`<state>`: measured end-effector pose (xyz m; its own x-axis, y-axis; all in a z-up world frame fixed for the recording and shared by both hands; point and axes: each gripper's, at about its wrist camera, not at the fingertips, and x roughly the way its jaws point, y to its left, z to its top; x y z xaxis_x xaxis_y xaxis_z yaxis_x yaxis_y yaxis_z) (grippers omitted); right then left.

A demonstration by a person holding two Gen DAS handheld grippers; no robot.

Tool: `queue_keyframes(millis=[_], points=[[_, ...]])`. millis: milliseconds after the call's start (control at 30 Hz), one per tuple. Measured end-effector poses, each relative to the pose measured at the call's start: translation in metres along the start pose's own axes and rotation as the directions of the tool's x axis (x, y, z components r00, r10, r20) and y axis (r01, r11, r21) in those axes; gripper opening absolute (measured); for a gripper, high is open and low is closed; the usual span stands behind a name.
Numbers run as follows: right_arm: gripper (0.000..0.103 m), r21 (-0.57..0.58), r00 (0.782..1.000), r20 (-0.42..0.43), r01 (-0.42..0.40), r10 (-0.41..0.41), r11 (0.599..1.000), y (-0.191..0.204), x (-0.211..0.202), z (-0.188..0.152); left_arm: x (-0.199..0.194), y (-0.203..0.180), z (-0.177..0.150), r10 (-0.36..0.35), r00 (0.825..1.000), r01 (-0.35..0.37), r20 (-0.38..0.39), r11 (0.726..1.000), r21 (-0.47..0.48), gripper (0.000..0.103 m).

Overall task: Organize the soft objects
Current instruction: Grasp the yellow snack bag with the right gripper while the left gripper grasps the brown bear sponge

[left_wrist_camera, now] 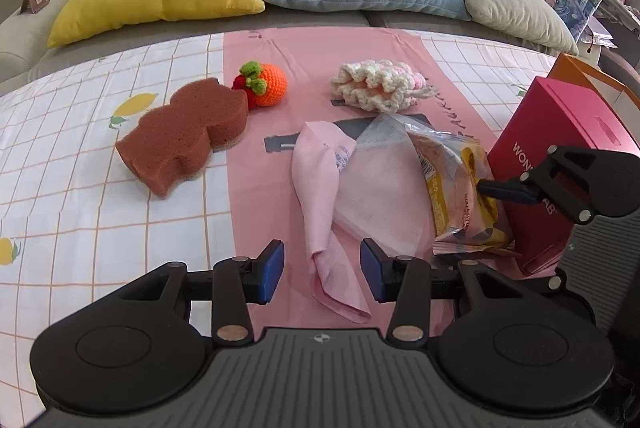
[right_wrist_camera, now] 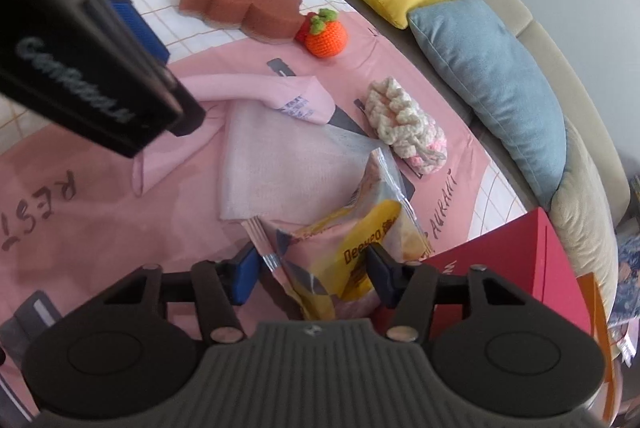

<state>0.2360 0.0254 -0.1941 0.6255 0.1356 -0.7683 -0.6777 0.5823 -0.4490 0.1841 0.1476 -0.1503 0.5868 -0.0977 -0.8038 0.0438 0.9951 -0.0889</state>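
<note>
Well to the left of the pink cloth [left_wrist_camera: 316, 188], lying flat on the checked and pink bedsheet [left_wrist_camera: 80, 188]: a brown sponge [left_wrist_camera: 184, 132] with a wavy outline. Touching the sponge's far end, still left of the pink cloth and farther back: a crocheted orange fruit [left_wrist_camera: 270, 84] with green leaves.

At the near end of the pink cloth: the left gripper [left_wrist_camera: 322, 270], tilted down, blue-padded fingers [left_wrist_camera: 274, 268] parted and straddling the cloth's folded tail, a clear gap on the left side and the right pad just beside the fabric, not clamped on it.

Behind the pink cloth and slightly right: a cream crocheted piece [left_wrist_camera: 380, 88] with pink inside, apart from everything else. Just right of the pink cloth and overlapping its edge: a white gauze sheet [left_wrist_camera: 380, 196], spread flat.

Right of the pink cloth, past the gauze and resting partly on it: a yellow snack packet [left_wrist_camera: 460, 188]. Around the packet: the right gripper [right_wrist_camera: 312, 274], fingers closed in on its sides, both pads against the wrapper as far as can be seen.

Farthest right of the pink cloth, touching the packet: a red box [left_wrist_camera: 560, 132] standing on the sheet.
</note>
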Motion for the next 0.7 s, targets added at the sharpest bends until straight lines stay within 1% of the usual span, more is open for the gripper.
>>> queue_keyframes(millis=[100, 133, 233, 267, 333, 367, 400, 467, 500, 600, 700], points=[[0.033, 0.004, 1.000, -0.014, -0.009, 0.009, 1.000, -0.002, 0.003, -0.001, -0.004, 0.003, 0.003, 0.004, 1.000, -0.005, 0.027, 1.000, 0.019, 0.053], [0.030, -0.006, 1.000, -0.011, -0.009, 0.009, 1.000, -0.003, 0.002, -0.002, -0.006, 0.005, 0.005, 0.011, 0.999, -0.012, 0.037, 1.000, 0.029, 0.053], [0.027, -0.025, 1.000, -0.011, -0.024, 0.024, 0.999, -0.004, 0.001, -0.004, -0.005, 0.016, 0.013, 0.046, 0.997, -0.050, 0.059, 0.997, 0.060, 0.054], [0.026, -0.022, 0.999, -0.014, -0.033, 0.032, 0.999, -0.005, 0.001, -0.003, -0.004, 0.021, 0.018, 0.062, 0.996, -0.067, 0.065, 0.995, 0.076, 0.058], [0.026, -0.002, 0.998, -0.021, -0.051, 0.051, 0.999, -0.008, 0.000, -0.002, -0.001, 0.031, 0.026, 0.095, 0.992, -0.105, 0.085, 0.988, 0.116, 0.068], [0.026, 0.006, 0.998, -0.025, -0.056, 0.056, 0.998, -0.008, 0.000, -0.001, 0.002, 0.037, 0.030, 0.114, 0.990, -0.125, 0.086, 0.982, 0.139, 0.077], [0.026, 0.010, 0.998, -0.028, -0.058, 0.059, 0.998, -0.008, 0.001, 0.000, 0.005, 0.043, 0.034, 0.132, 0.988, -0.144, 0.086, 0.977, 0.160, 0.083], [0.026, 0.027, 0.997, -0.035, -0.068, 0.068, 0.997, -0.010, 0.001, 0.001, 0.013, 0.054, 0.040, 0.153, 0.985, -0.167, 0.085, 0.968, 0.188, 0.088], [0.026, 0.049, 0.996, -0.040, -0.078, 0.080, 0.996, -0.012, 0.000, 0.003, 0.017, 0.060, 0.041, 0.165, 0.983, -0.178, 0.076, 0.963, 0.201, 0.088], [0.025, 0.123, 0.993, -0.051, -0.103, 0.110, 0.987, -0.017, 0.000, 0.007, 0.031, 0.068, 0.043, 0.211, 0.976, -0.219, 0.059, 0.940, 0.261, 0.088], [0.025, 0.135, 0.993, -0.050, -0.097, 0.104, 0.986, -0.015, 0.001, 0.006, 0.042, 0.070, 0.042, 0.231, 0.971, -0.237, 0.063, 0.891, 0.387, 0.088]])
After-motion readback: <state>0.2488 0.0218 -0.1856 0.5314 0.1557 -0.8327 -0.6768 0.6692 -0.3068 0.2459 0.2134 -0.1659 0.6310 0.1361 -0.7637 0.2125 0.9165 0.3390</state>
